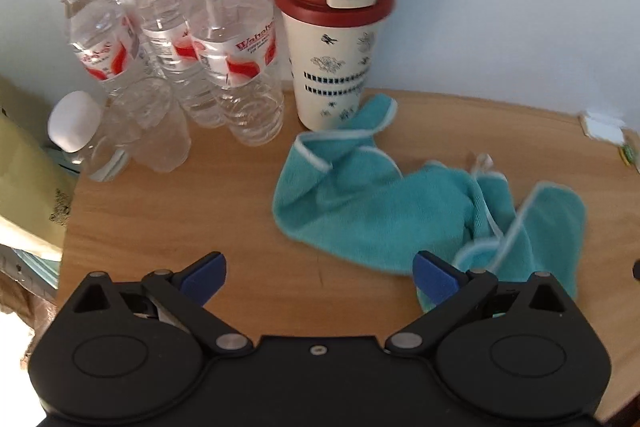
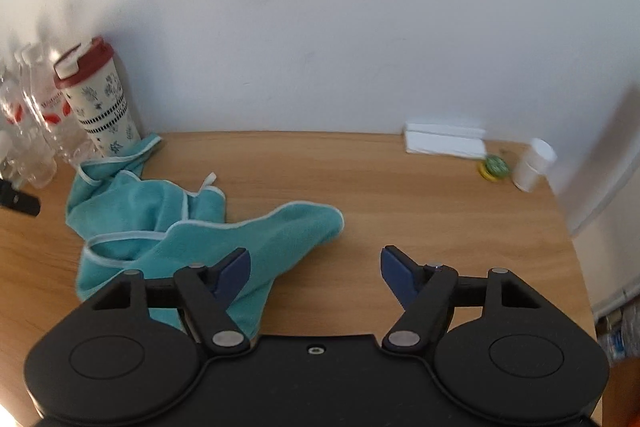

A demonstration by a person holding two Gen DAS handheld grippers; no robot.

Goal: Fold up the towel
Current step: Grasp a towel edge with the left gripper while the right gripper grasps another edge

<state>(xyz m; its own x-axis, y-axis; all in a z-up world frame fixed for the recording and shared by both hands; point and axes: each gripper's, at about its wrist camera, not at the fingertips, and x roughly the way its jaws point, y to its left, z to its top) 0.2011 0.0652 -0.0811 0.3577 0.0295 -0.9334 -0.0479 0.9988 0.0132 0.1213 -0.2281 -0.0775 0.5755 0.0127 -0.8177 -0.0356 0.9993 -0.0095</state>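
**Towel crumpled on table, both grippers wide and empty**

Teal microfibre towel with pale piped edging (image 1: 376, 203) lies bunched and unfolded on the light wooden tabletop (image 1: 180, 219). One corner touches the base of the cream travel cup with dark red lid (image 1: 334, 39); the rest trails out to the right in loose folds, small white hang loop sticking up mid-cloth.

Left gripper (image 1: 319, 277): blue-tipped fingers spread wide, nothing between them. Hovers above the table's near side; its right finger overlaps the towel's near fold in view, contact can't be told.

Right gripper (image 2: 315, 273): also spread wide, holding nothing. Left finger sits over the towel's near flap (image 2: 224, 247), right finger over bare wood.

Cluster of clear plastic water bottles with red-and-white labels (image 1: 224, 39) stands left of the cup, against the white wall. Far right corner: white folded paper (image 2: 444, 141), small white cylindrical container (image 2: 534, 165), a green-yellow item beside it, too blurred to identify.
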